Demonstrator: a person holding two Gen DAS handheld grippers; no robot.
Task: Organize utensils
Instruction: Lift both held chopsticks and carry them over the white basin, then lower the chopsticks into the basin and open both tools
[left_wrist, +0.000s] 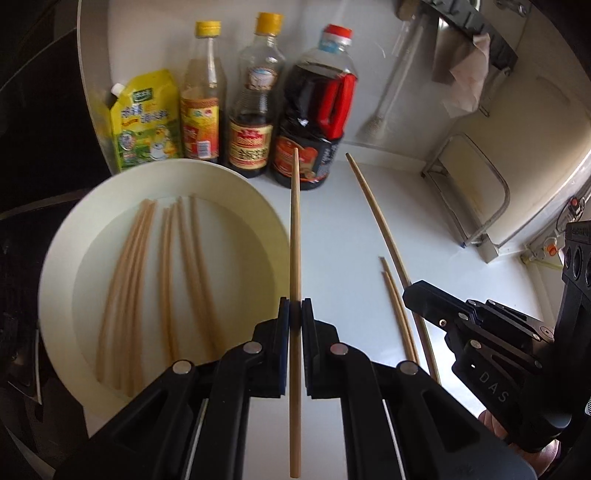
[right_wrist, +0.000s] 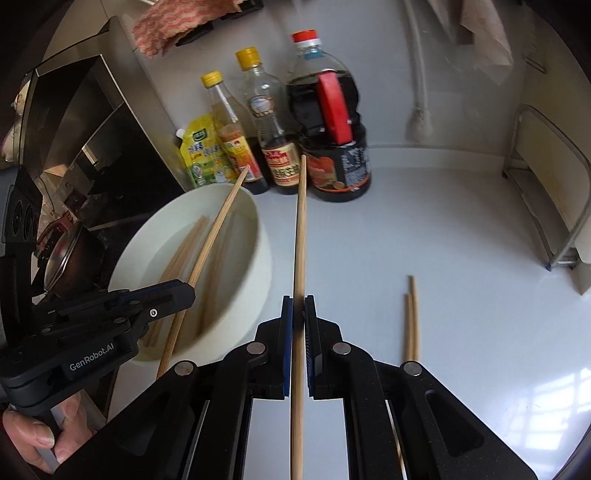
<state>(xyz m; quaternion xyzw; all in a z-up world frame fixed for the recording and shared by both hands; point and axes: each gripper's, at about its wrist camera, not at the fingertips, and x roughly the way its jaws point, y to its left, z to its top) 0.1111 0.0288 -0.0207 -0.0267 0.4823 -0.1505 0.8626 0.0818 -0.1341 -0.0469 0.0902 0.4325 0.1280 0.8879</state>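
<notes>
We note a glossy white countertop (right_wrist: 461, 240) meeting a white wall (right_wrist: 461, 74). Window light reflects at the lower right of the right wrist view. A metal rack (right_wrist: 546, 184) stands at right; a dark stove surface (right_wrist: 92, 147) occupies the left.

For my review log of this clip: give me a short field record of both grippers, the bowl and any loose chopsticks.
left gripper: shut on a chopstick
right gripper: shut on another chopstick
white bowl: on the counter, several chopsticks lying inside
loose chopsticks: two side by side on the white counter
backdrop: four sauce containers against the wall
</notes>
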